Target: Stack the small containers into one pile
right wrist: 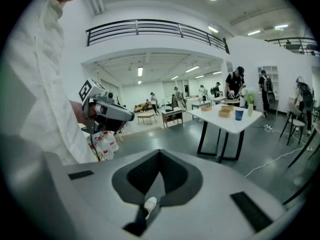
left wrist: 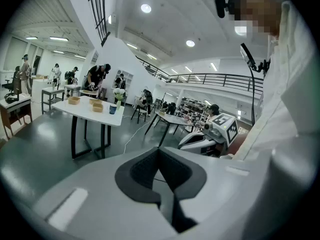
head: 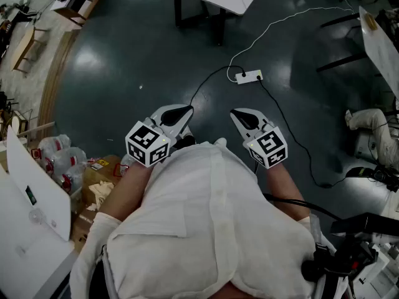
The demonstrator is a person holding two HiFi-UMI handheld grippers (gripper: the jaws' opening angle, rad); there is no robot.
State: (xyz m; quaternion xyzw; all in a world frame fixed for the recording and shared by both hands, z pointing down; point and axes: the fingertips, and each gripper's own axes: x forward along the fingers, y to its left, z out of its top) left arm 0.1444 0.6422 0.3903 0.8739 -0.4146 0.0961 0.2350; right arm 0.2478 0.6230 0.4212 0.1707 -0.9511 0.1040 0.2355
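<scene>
Over a dark, glossy grey floor [head: 124, 73], both grippers sit close to the person's chest, each with its jaws pressed together on nothing.

Looking down, the head view shows the left gripper [head: 182, 113] and right gripper [head: 240, 117] side by side just in front of a white shirt [head: 206, 217]. A white power strip [head: 249, 76] and its cables lie farther off, with clear plastic bottles [head: 59, 157] and a cardboard box [head: 100, 176] near left. Only the gripper views show the open hall with its railed balcony [right wrist: 150, 26], ceiling lights and people at far tables. A white table [left wrist: 85, 112] on black legs stands well apart from both grippers. It bears the small containers [left wrist: 97, 106], tan and open-topped, beside a blue cup [left wrist: 113, 110]; their contents are too small to tell.
</scene>
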